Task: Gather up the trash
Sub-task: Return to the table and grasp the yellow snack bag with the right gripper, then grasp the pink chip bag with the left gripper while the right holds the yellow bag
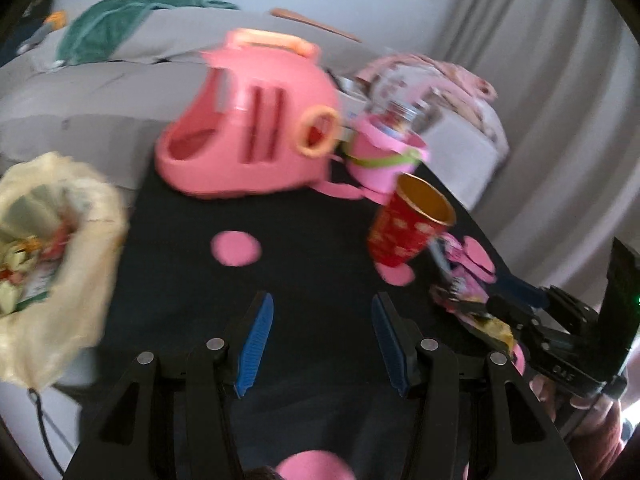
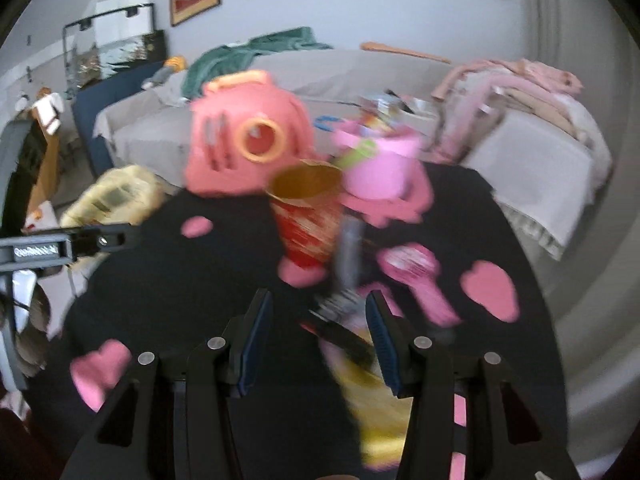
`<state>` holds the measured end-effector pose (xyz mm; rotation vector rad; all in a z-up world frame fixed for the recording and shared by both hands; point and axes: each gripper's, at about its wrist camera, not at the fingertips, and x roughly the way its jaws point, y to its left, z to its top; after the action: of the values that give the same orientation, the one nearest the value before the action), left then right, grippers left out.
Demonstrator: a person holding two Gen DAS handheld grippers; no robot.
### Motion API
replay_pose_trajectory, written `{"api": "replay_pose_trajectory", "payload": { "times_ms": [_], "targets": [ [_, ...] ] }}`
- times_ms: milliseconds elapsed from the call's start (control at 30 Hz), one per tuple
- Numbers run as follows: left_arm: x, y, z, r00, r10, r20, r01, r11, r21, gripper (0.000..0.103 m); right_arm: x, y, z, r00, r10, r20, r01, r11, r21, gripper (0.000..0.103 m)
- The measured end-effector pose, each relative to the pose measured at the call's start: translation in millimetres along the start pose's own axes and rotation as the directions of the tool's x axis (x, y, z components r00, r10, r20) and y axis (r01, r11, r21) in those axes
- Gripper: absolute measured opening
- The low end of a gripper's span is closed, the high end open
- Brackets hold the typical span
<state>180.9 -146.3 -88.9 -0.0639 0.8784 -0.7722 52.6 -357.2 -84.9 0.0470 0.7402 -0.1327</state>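
A heap of crumpled wrappers [image 1: 460, 284], pink, black and yellow, lies on the black table [image 1: 312, 240] to the right of a red paper cup [image 1: 408, 224]. My left gripper [image 1: 322, 320] hovers open over bare tabletop with nothing between its blue pads. My right gripper [image 2: 320, 320] is open low over the same heap. A dark wrapper [image 2: 344, 340] and a yellow wrapper [image 2: 376, 392] lie blurred between and under its fingers, with no pad visibly pressing on them. The red cup [image 2: 308, 216] stands just beyond. From the left wrist view, the right gripper [image 1: 508, 312] points into the heap.
A cream trash bag [image 1: 60, 260] holding scraps hangs open at the table's left edge. A pink toy toaster [image 1: 248, 128] and a pink bucket [image 1: 380, 156] stand at the back. Pink dots mark the tabletop. A grey sofa with clothes lies behind.
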Motion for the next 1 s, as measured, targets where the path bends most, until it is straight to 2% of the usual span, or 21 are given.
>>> {"api": "replay_pose_trajectory", "payload": {
  "times_ms": [167,333,467,600,700,767,833,900,1000],
  "targets": [
    [27,-27,1,0.994,-0.088,-0.066,0.087,0.996,-0.011,0.053,13,-26,-20,0.998,0.027,-0.061,-0.026,1.0,0.013,0.046],
    [39,-29,-11,0.991,-0.047,-0.121,0.049,0.999,0.01,0.053,32,-39,-26,0.994,0.023,-0.105,-0.017,0.998,0.059,0.049],
    [40,-16,-12,0.992,-0.023,-0.125,0.022,1.0,-0.013,0.053,34,-42,-26,0.991,0.09,-0.098,-0.077,0.989,0.123,0.049],
    [35,-5,-10,0.994,-0.014,-0.111,0.01,0.999,-0.038,0.053,34,-27,-29,0.978,0.176,-0.116,-0.16,0.978,0.135,0.05],
    [30,1,-11,0.995,-0.012,-0.101,0.007,0.999,-0.052,0.053,32,-10,-32,0.962,0.238,-0.131,-0.221,0.966,0.132,0.05],
    [26,6,-11,0.995,-0.01,-0.095,0.004,0.998,-0.061,0.053,28,5,-34,0.943,0.303,-0.137,-0.285,0.949,0.138,0.05],
    [20,13,-12,0.996,-0.002,-0.088,-0.004,0.997,-0.072,0.053,23,16,-32,0.935,0.327,-0.135,-0.312,0.943,0.118,0.05],
    [15,18,-12,0.997,0.005,-0.083,-0.011,0.997,-0.079,0.053,12,30,-27,0.947,0.303,-0.112,-0.298,0.953,0.058,0.051],
    [5,26,-14,0.997,0.01,-0.071,-0.017,0.995,-0.097,0.053,-2,44,-16,0.972,0.228,-0.058,-0.23,0.973,-0.03,0.051]
  ]
}}
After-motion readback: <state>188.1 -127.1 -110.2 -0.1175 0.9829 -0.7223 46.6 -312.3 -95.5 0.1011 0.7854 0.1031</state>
